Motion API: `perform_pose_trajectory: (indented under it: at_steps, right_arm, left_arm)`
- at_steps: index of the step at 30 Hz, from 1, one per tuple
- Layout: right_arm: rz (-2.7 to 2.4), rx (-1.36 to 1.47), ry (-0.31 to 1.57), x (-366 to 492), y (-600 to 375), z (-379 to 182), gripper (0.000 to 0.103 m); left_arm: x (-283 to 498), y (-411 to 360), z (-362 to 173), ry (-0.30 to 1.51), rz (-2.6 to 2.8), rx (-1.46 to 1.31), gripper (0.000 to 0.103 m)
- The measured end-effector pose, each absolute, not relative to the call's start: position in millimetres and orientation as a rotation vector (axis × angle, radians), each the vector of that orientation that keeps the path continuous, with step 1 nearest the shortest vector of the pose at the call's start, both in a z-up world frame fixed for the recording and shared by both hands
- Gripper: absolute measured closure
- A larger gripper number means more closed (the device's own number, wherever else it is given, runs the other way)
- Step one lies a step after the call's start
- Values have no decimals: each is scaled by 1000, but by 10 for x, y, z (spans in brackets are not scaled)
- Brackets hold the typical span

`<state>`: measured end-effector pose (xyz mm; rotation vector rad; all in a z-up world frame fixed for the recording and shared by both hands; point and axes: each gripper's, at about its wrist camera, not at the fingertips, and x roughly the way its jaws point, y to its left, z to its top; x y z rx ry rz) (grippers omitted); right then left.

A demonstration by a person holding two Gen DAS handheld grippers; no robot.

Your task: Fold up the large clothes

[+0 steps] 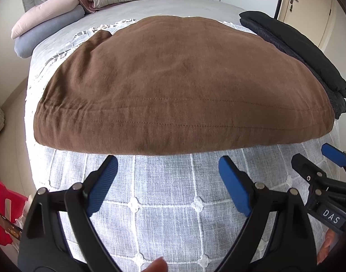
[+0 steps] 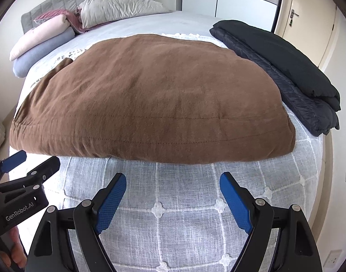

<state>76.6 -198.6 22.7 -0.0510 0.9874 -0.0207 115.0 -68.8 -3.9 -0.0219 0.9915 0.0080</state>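
On bed (image 1: 132, 226), brown garment (image 1: 173, 86) folded; near edge w/ bare cover.

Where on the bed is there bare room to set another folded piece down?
Free: the checked coverlet strip between the brown garment and the near edge, where both open claws, left and right, hover. Also the grey sheet between the brown garment and the pillows. Crowded: the right side holds the stacked dark jackets; the far left corner holds rolled bedding.
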Motion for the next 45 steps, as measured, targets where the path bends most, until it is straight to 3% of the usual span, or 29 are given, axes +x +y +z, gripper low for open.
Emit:
perform_pose_trajectory:
  at_steps: [45]
  right_arm:
    - [-17, -61, 1002, 780, -1946, 167, 17]
  left_arm:
    - [1135, -675, -61, 997, 0, -23, 13]
